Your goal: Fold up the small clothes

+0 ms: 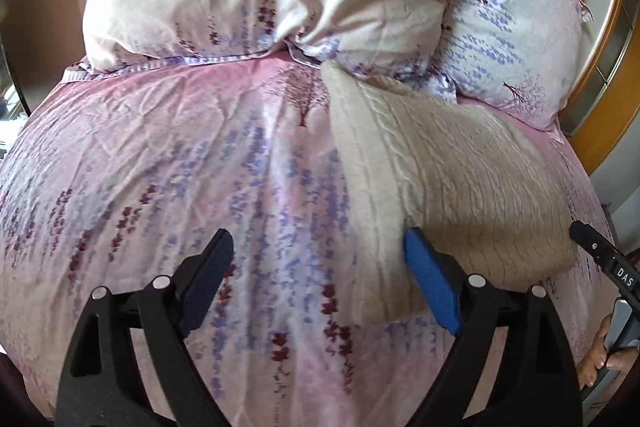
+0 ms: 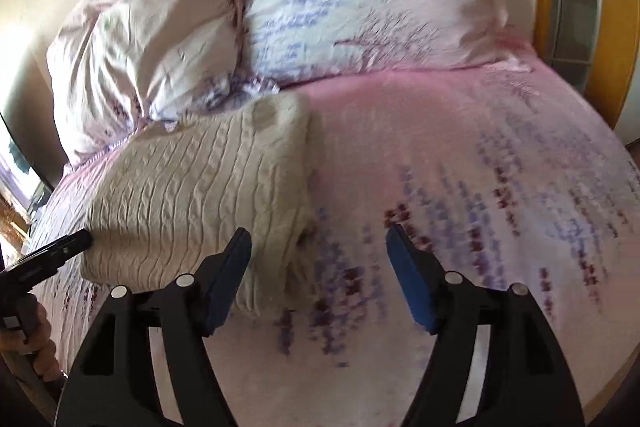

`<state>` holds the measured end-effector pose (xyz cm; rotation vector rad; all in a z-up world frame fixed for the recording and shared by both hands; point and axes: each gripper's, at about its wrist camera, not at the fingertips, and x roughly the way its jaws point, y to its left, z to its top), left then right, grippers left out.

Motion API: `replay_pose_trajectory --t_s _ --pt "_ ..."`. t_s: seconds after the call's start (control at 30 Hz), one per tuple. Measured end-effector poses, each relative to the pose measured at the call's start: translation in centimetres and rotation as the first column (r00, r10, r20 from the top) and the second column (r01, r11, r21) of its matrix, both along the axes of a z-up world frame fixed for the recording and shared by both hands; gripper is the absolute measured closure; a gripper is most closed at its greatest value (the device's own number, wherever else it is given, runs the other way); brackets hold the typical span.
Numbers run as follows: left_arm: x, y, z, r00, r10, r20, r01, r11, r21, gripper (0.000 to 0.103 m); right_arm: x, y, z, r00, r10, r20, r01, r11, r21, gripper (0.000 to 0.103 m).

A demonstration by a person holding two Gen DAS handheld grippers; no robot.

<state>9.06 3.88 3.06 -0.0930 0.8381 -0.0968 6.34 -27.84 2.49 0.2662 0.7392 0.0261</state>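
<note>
A folded sweater rests on the bed

The cream knit sweater lies folded below the pillows. Both hand-held grippers, left and right, stand wide and empty beside it, probably letting go.

Left gripper: we are holding its black, blue-padded jaws wide apart and pointing it steeply downward, gripping nothing.
Left fingers: the blue pads are standing clear of each other.
Left hand: in the right wrist view we are wrapping it around the black handle at the lower left edge.
Right gripper: we are keeping its black, blue-padded jaws parted and angled downward, empty.
Right hand: in the left wrist view our fingers are curling around the handle at the lower right edge.
</note>
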Motion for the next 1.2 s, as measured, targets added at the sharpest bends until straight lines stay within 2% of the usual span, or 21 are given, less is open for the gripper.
replay_pose_trajectory --t_s 0.07,0.2,0.27,0.33,0.37,0.43,0.57,0.73,0.77,0.87,0.97,1.1,1.2 --pt "-0.5 0.1 0.4 1.000 0.005 0.017 -0.005 1.000 0.024 0.017 -0.5 -0.2 0.5 1.000 0.005 0.024 -0.005 1.000 0.016 0.031" --pt "-1.0 -1.4 -0.1 0.999 -0.031 0.017 0.029 0.995 0.091 0.017 -0.2 1.8 0.3 0.999 0.050 0.015 -0.049 0.997 -0.052 0.031" --pt "-1.1 -1.8 -0.7 0.999 -0.031 0.008 0.030 0.991 0.131 0.016 0.2 3.0 -0.9 0.998 0.051 -0.033 -0.054 0.992 -0.111 0.031" --pt "-0.9 -1.9 -1.3 0.999 -0.029 -0.014 0.031 0.990 0.140 0.016 0.9 4.0 -2.6 0.993 0.030 -0.114 -0.053 0.978 -0.204 0.031" --pt "-0.8 -1.9 -1.5 0.999 -0.026 -0.022 0.029 0.989 0.145 0.016 0.9 4.2 -3.1 0.992 0.029 -0.126 -0.057 0.974 -0.220 0.031" --pt "-0.7 -2.0 -2.0 0.999 -0.024 -0.038 0.030 0.985 0.173 0.015 0.5 4.5 -3.2 0.994 0.022 -0.104 -0.048 0.965 -0.256 0.028" --pt "-0.5 -2.0 -2.6 0.998 -0.006 -0.058 0.016 0.983 0.181 0.015 0.4 5.3 -3.2 0.997 0.001 -0.080 -0.031 0.930 -0.367 0.017" --pt "-0.5 -2.5 -2.7 0.999 0.006 -0.047 0.005 0.974 0.228 0.012 0.2 6.0 -3.1 0.999 -0.011 -0.050 -0.013 0.889 -0.457 0.015" --pt "-0.5 -2.4 -2.5 0.999 0.004 -0.050 0.007 0.976 0.219 0.012 0.2 6.1 -3.0 0.998 0.053 -0.017 -0.054 0.873 -0.485 0.015" --pt "-1.2 -0.9 -1.2 1.000 0.004 -0.030 0.000 0.992 0.130 0.012 -0.3 5.4 -1.7 0.998 0.069 0.005 -0.059 0.885 -0.462 0.014" --pt "-2.3 0.7 0.4 0.998 0.054 0.026 -0.057 0.989 0.138 0.003 -1.4 3.7 -0.1 0.997 0.040 0.061 -0.012 0.916 -0.401 0.001" --pt "-3.7 2.1 1.8 0.994 0.086 0.062 -0.093 0.989 0.116 0.002 -2.9 2.0 1.6 0.992 0.010 0.122 0.032 0.942 -0.335 0.001" --pt "-4.4 2.0 1.8 0.996 0.079 0.038 -0.082 0.992 0.096 0.002 -3.5 1.6 1.6 0.994 0.026 0.101 0.001 0.966 -0.259 0.001"
